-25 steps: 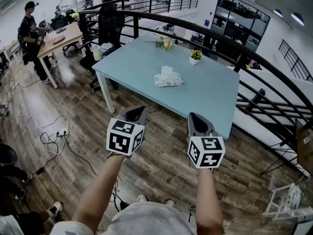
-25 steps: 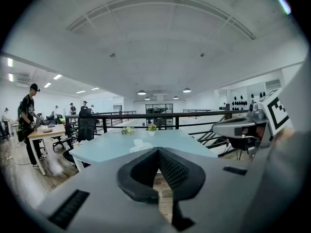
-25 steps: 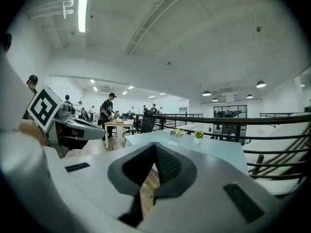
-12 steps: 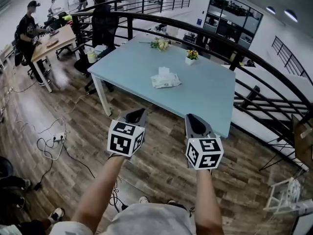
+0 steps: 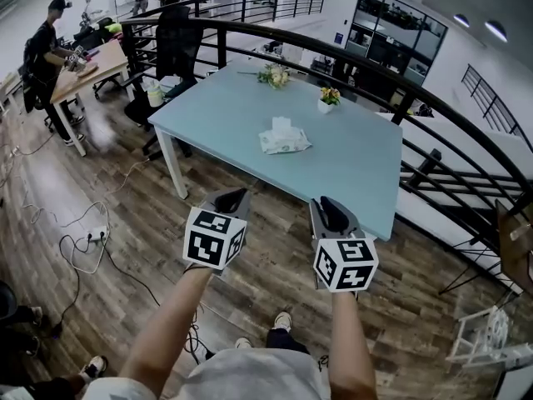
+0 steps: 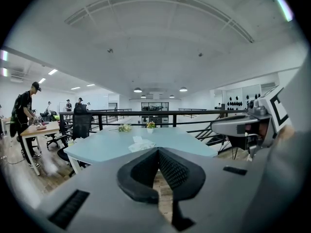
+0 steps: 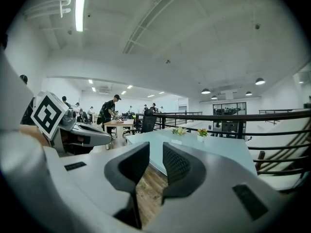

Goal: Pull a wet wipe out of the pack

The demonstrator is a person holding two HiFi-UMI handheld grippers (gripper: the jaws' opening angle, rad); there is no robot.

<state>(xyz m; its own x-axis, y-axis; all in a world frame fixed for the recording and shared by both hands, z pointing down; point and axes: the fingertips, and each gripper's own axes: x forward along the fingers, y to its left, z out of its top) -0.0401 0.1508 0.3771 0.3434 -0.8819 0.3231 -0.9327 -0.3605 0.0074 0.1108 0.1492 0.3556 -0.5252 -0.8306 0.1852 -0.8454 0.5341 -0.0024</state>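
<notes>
Pack (image 5: 285, 140) sits mid-surface (image 5: 366, 169), a wipe (image 5: 281, 124) poking up from it, well ahead of my grippers and with open room around it. My left gripper (image 5: 236, 195) is closed and empty. The right gripper (image 5: 326, 203) has just been opening to a narrow gap, with nothing between its jaws. Flowers (image 5: 331, 96) stand near the far edge.

Open tabletop (image 5: 358, 161) around wipe pack (image 5: 285, 140), flower pot (image 5: 331, 97) behind

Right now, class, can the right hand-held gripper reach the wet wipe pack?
Probably not yet. The right hand-held gripper, jaws just opening with nothing between them, hangs over the floor short of the table, and the wet wipe pack lies mid-table. Nothing stands in between; a step closer should do.
</notes>
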